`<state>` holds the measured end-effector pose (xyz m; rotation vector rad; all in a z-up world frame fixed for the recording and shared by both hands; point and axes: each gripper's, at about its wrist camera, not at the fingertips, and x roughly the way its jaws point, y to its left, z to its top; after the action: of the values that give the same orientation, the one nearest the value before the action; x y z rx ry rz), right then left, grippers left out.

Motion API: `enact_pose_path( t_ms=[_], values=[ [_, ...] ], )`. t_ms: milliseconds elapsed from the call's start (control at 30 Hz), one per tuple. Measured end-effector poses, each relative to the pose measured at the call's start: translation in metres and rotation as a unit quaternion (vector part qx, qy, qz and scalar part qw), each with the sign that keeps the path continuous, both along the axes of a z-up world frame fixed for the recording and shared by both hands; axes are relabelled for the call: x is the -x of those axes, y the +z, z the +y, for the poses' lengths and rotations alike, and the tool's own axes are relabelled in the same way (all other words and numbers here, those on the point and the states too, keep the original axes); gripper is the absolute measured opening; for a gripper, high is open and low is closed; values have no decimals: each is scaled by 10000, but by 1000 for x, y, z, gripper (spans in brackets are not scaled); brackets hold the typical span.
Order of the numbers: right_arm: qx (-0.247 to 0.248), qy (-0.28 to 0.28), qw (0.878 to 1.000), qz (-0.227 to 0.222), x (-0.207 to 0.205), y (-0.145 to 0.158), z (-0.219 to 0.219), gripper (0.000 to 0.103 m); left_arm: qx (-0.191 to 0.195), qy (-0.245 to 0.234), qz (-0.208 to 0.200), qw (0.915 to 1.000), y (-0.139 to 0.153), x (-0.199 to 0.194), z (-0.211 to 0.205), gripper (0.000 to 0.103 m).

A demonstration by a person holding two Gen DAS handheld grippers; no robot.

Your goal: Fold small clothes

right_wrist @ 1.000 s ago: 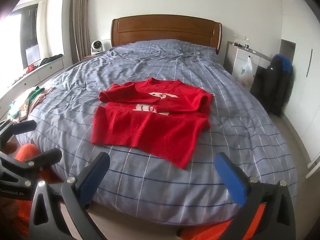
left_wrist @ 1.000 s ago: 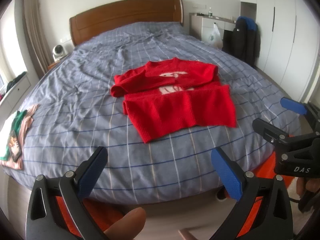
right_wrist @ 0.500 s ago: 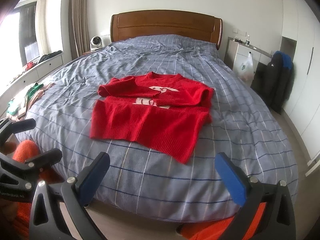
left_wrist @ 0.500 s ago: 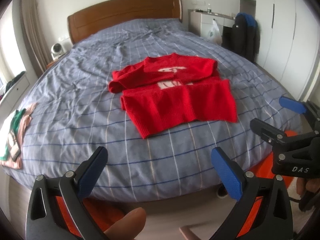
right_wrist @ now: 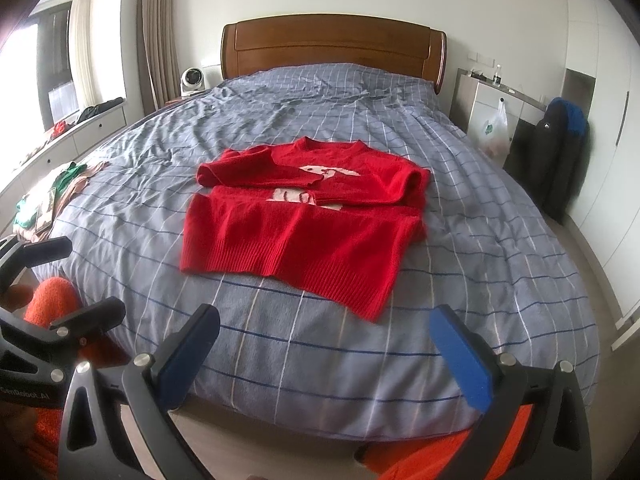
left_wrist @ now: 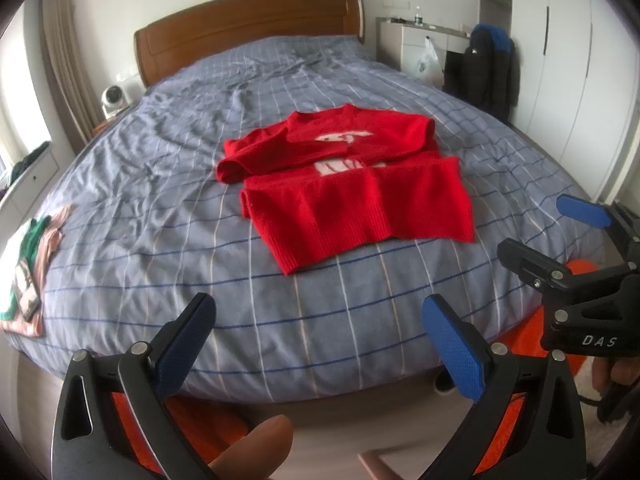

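**Both grippers closing in on the foot of the bed; sweater not yet taken**

- Change over the last second: the red sweater [left_wrist: 352, 196] sits larger and lower in both wrist views than it did, so I am moving both hands forward toward the bed [left_wrist: 160, 184]. The garment itself has not shifted.
- Red sweater: flat on the middle of the bed, hem toward the foot edge, both sleeves already folded across the chest. Judged about halfway folded.
- Left gripper [left_wrist: 320, 336]: fingers spread wide, holding nothing, hanging off the foot edge.
- Right gripper [right_wrist: 326, 344]: fingers spread wide, empty, beside the left one at the same edge.
- Next step, as I judge it: take the two hem corners and fold them up toward the collar.
- Also present: a pile of other clothes [left_wrist: 28, 264] at the bed's left edge.
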<state>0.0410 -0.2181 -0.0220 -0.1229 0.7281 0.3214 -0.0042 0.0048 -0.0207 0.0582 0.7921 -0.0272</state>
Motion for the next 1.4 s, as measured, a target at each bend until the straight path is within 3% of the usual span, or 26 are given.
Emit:
enact_pose_path(
  t_ms=[767,1000,1167,1233,1400],
  values=[
    [-7,-2,10000,1,1,0,0,103,53,-2,-28,10000,0,0,-4,103],
    [45,-7,10000,-17,1,-3,0,103,-443,204,335,9982,-11,-9,11,103],
    [-331,-334,9988,138,-17,-14,-33,103,244,790,735,9939,-36,-37,69,103],
    [-568,-514,9968,241,-29,-23,-53,103,725,708,822,9915,-50,-53,77,103],
    [-1203,-361,9862,1081,-89,-70,-84,103,761,401,1005,9912,-75,-105,77,100]
  ],
)
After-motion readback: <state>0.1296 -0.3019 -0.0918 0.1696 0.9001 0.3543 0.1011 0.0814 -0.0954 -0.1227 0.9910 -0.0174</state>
